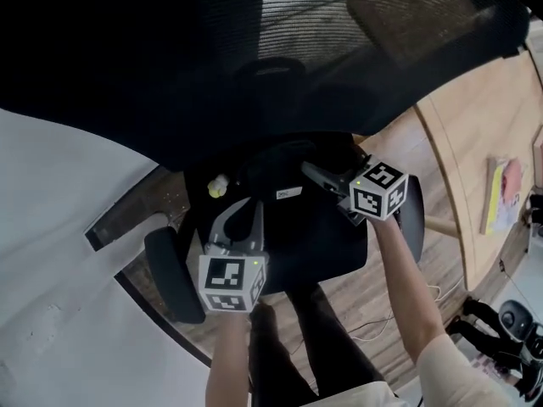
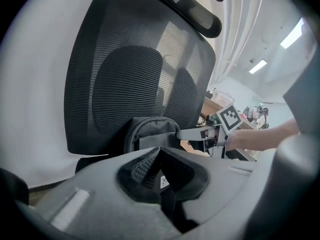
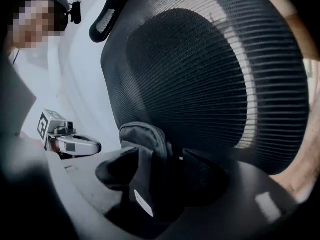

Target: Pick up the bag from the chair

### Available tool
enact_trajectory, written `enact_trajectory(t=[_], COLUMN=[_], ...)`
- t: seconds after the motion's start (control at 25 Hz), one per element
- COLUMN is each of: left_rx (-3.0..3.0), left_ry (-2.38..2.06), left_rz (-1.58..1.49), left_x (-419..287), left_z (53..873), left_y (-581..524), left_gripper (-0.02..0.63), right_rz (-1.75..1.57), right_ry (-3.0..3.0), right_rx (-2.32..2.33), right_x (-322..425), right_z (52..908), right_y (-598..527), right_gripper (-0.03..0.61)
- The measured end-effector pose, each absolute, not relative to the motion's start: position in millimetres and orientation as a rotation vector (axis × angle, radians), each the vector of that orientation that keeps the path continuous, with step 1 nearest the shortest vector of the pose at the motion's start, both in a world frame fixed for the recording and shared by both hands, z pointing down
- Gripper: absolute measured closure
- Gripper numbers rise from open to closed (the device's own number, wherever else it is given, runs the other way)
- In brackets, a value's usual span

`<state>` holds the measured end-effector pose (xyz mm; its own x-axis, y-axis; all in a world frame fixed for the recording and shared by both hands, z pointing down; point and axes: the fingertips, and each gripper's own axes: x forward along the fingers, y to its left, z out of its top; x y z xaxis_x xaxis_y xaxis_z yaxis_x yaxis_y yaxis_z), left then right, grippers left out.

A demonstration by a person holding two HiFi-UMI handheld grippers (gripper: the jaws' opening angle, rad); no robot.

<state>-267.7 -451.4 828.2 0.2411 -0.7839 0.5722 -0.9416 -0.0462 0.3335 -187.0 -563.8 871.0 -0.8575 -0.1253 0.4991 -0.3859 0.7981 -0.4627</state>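
1. At the middle of the head view, the black fabric bag sits on the seat of the black mesh-backed office chair, close against the backrest.
2. From the left gripper view the bag stands upright with its rounded top toward the upper frame. Its long axis seems to run up the frame, but my jaws cover its lower part.
3. My left gripper has jaws that meet at the tips, closed round a fold of the bag's fabric that bears a small white label.
4. My right gripper reaches in from the right of the frame. Its jaws stand narrow, clamped on black bag fabric that fills the gap between them.
5. The two grippers are near each other but apart. In the left gripper view the right gripper lies just beside the bag's right edge.
6. Two black armrests flank the seat at lower left and right, and the backrest closes the upper side. Toward the lower frame only my dark-trousered legs stand at the seat's front edge.
7. The bag is black on a black seat, so its outline is lost in the head view. A small yellow-and-white object at the seat's left edge is too small to identify.
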Motion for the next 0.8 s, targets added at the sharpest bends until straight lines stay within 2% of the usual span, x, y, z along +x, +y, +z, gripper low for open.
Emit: enact_trajectory(t=[0.28,0.44,0.56,0.8], left_rx=[1.852,1.856,1.857,1.883], left_ry=[-1.562,-1.576,-1.588,-1.583], left_rz=[0.334,0.34,0.34,0.385], left_x=[-272,-276,-278,-278], left_z=[835,836,835,838], left_y=[-451,-454,-453,-437], left_gripper=[0.607,0.607,0.607,0.607], right_rz=[0.882,0.744,0.736,0.523], right_ry=[-2.555,-2.588,-2.602,-2.605], right_rx=[0.245,0.162,0.16,0.165], right_x=[-220,-226,-226,-239], right_z=[883,880,872,830], right_y=[-567,-559,-545,-491], right_gripper=[0.293,0.444,0.519,0.543])
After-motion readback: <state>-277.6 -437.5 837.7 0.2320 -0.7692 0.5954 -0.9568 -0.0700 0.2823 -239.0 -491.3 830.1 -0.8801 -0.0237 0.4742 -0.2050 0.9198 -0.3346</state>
